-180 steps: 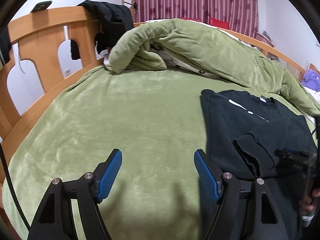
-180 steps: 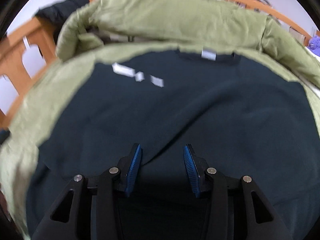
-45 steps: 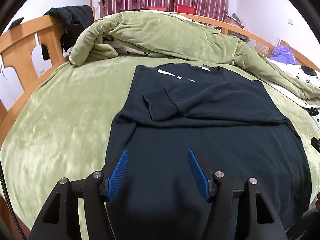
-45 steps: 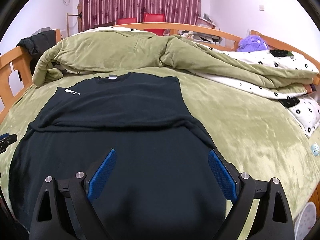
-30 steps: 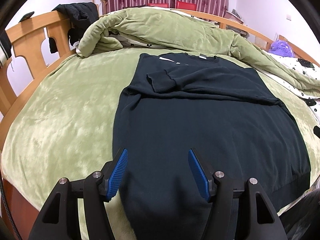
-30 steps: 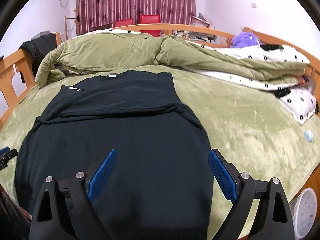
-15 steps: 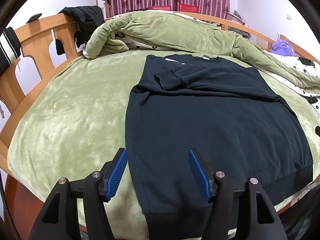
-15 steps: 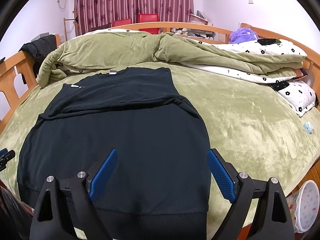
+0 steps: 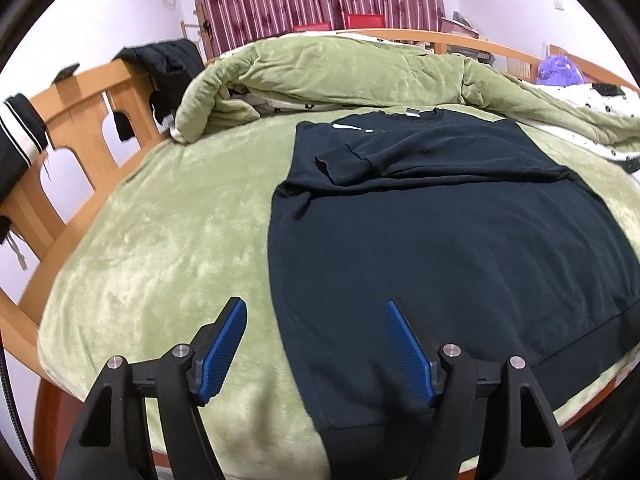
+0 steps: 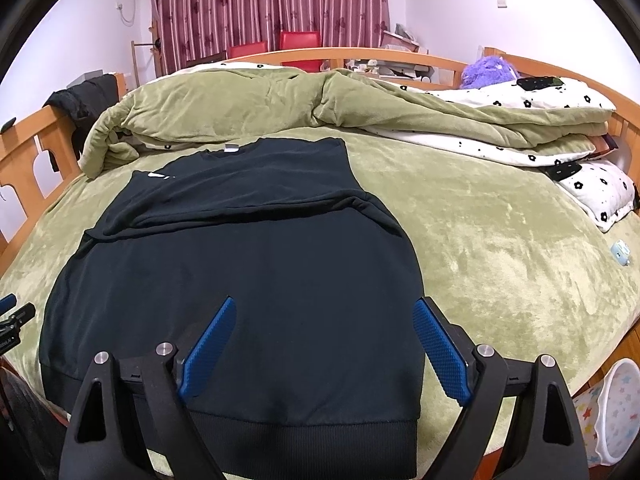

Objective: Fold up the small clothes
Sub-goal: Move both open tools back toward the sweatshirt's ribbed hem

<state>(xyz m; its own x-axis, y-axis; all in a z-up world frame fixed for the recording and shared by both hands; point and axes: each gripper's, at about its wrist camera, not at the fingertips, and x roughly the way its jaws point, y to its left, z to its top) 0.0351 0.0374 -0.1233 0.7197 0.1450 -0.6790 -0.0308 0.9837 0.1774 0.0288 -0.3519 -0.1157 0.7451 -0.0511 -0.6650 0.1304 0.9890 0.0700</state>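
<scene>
Black sweatshirt [image 10: 256, 264], olive-green blanket [image 10: 500, 240], maroon flowered curtains [image 10: 264, 4], blue gripper pads [image 10: 438, 350].

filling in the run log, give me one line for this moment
stage: sleeves folded in, hem fold not started | black sweatshirt: flat on green blanket | left gripper: open, above hem corner | right gripper: open, above hem

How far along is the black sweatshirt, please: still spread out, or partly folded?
Partly folded. The sweatshirt lies flat on the bed with both sleeves crossed over its chest; the hem is unfolded.
</scene>
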